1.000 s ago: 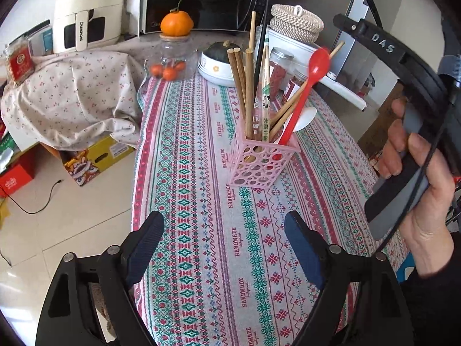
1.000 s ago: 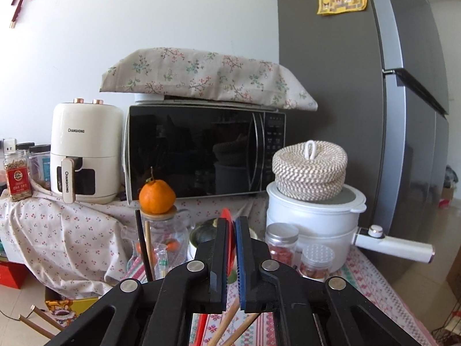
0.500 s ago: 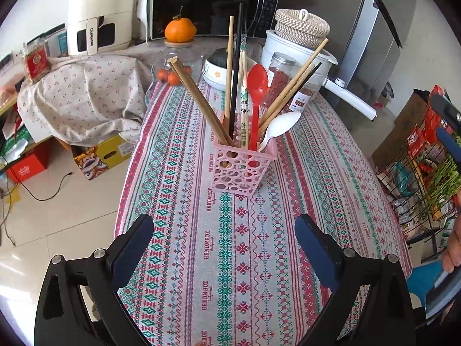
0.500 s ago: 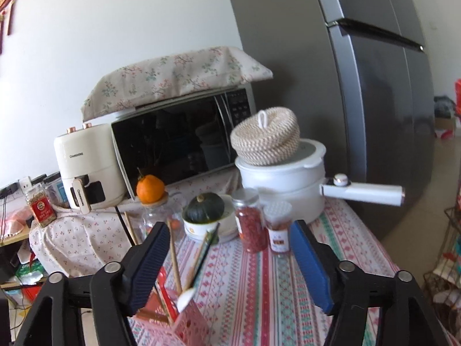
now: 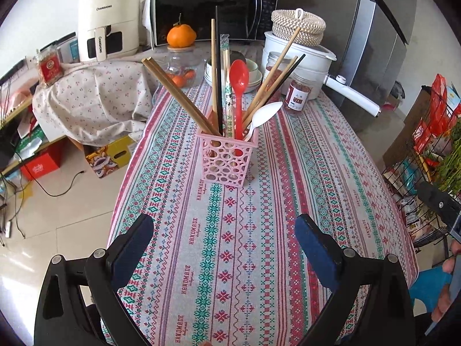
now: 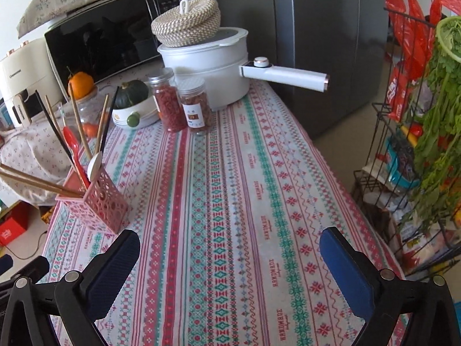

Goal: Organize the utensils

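Looking over the long table with its striped cloth, nothing loose lies on the bare part near the grippers. At the far end stand big things: a white pot with a long handle, and two small jars beside it.

The pink basket stands in the middle of the cloth. All the utensils seen stand inside it: wooden chopsticks leaning out to each side, a red spoon upright, and a white spoon tipped over the rim.

The left gripper hangs over the cloth near the basket, spread wide, with nothing in it. The right gripper is off to the side of the basket. Its jaws are opening, and nothing is between them.

The job looks nearly done. To finish well, both hands should pull away slowly and stay clear of the leaning sticks. A bump could tip the light basket and spill everything.
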Available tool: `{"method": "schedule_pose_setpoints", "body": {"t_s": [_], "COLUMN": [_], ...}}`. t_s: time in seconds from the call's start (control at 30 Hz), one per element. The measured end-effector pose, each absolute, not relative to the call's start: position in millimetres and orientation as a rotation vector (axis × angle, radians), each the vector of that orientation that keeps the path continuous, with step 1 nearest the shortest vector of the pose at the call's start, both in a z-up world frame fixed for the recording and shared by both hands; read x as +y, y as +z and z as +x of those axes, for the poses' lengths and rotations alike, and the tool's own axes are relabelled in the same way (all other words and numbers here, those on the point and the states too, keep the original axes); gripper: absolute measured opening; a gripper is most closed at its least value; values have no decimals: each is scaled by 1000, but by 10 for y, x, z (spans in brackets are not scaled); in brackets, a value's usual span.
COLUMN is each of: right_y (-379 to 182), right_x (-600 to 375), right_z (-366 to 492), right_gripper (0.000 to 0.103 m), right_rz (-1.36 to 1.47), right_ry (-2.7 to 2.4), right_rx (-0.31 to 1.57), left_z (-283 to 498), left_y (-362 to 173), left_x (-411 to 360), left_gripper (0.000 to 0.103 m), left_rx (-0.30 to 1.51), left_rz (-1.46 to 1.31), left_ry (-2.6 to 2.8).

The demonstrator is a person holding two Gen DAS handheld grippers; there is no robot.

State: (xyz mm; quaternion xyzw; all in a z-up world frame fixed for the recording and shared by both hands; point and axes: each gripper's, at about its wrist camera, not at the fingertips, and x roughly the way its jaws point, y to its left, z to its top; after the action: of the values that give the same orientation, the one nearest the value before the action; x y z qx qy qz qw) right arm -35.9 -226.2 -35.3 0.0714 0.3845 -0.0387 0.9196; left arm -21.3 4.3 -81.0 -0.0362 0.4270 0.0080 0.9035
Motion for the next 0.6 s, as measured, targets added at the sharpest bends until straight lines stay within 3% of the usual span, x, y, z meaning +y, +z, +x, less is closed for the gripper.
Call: {"method": "schedule_pose_setpoints", "body": {"t_s": [0.6], "right_y": [-395], "right_x": [-2149], "right_z": [-254], "right_gripper": [102], "right_rz": [100], "right_ry": [-77], "right_rx": [806], "left_z": [-211], "left_y": [-773], "left_x": [70], "left_gripper": [100], "left_rx": [863], "left_rz": [-68], "left_ry": [20]}}
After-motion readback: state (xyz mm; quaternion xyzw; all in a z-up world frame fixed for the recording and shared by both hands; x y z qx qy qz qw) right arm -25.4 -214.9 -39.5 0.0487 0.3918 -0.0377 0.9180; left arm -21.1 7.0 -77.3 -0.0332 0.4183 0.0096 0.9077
